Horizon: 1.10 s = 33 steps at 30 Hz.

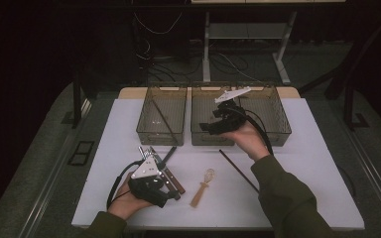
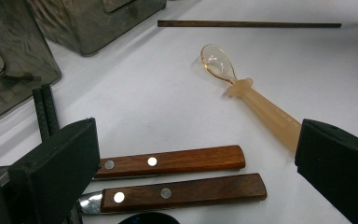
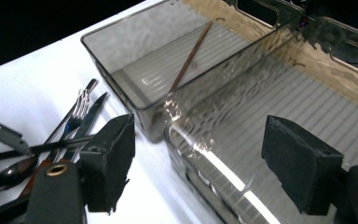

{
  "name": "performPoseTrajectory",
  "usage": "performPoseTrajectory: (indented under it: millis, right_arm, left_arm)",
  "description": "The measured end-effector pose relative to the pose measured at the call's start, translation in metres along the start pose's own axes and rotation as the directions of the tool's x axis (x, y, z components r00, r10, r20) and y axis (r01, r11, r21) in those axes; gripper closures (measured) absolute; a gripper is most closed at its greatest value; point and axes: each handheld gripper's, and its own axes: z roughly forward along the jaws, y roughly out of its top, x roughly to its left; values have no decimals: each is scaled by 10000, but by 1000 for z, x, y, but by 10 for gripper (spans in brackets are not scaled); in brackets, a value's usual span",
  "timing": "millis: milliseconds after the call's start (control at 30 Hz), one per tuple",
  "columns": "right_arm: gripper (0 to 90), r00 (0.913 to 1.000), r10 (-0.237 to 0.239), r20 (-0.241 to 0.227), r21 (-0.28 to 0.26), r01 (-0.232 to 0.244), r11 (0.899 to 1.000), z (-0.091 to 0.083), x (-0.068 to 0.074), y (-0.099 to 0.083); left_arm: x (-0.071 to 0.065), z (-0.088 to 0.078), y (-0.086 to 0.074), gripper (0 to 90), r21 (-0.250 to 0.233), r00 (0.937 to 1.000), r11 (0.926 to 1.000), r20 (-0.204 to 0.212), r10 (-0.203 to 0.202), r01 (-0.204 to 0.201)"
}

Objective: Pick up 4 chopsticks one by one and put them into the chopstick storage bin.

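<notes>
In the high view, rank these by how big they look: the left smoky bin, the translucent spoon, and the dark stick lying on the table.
1. Left smoky bin, by far the largest.
2. Dark stick, longer than the spoon but very thin.
3. Translucent spoon, the shortest.

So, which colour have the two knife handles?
Reddish-brown wood with silver rivets, best in the left gripper view.

Your right gripper (image 1: 213, 120) hangs over the middle bin (image 1: 209, 135) of three smoked-plastic bins, jaws apart with nothing between them. Just left of it, the left bin (image 1: 161, 119) holds one chopstick (image 1: 163, 120) lying slantwise. Behind your right wrist, a second chopstick (image 1: 238, 170) lies on the white table (image 1: 307, 163). Your left gripper (image 1: 149, 158) rests low over a cluster of cutlery (image 1: 171, 173) with wooden handles. Just to its right lies an amber plastic spoon (image 1: 203, 186).
</notes>
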Motion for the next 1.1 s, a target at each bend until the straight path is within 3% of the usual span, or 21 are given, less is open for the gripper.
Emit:
performPoseTrajectory:
  millis: [333, 500, 800, 933, 1100]
  right_arm:
    - [211, 9998, 18, -192, -65, -19, 10000, -20, -1, -32]
    - [210, 9999, 25, -138, -86, -26, 10000, -29, -3, -48]
    - [230, 9994, 328, -107, 13, -328, 9995, -43, -6, -86]
    - [241, 9982, 534, -284, 44, -533, 9986, -49, -8, -103]
    - [263, 9979, 630, -136, 41, -630, 9980, -59, -6, -116]
  left_arm:
    - [0, 0, 0, 0, -33, 9999, 9999, -62, 106, -106]
    - [0, -1, 0, 0, -44, 10000, 10000, -75, -35, 34]
    - [-1, 0, 0, 0, -56, 10000, 10000, -65, -73, 73]
    - [-1, -1, 0, 0, 76, 9999, 9999, -101, 72, -71]
    - [-2, -3, 0, 0, 131, 9998, 9998, -166, 149, -147]
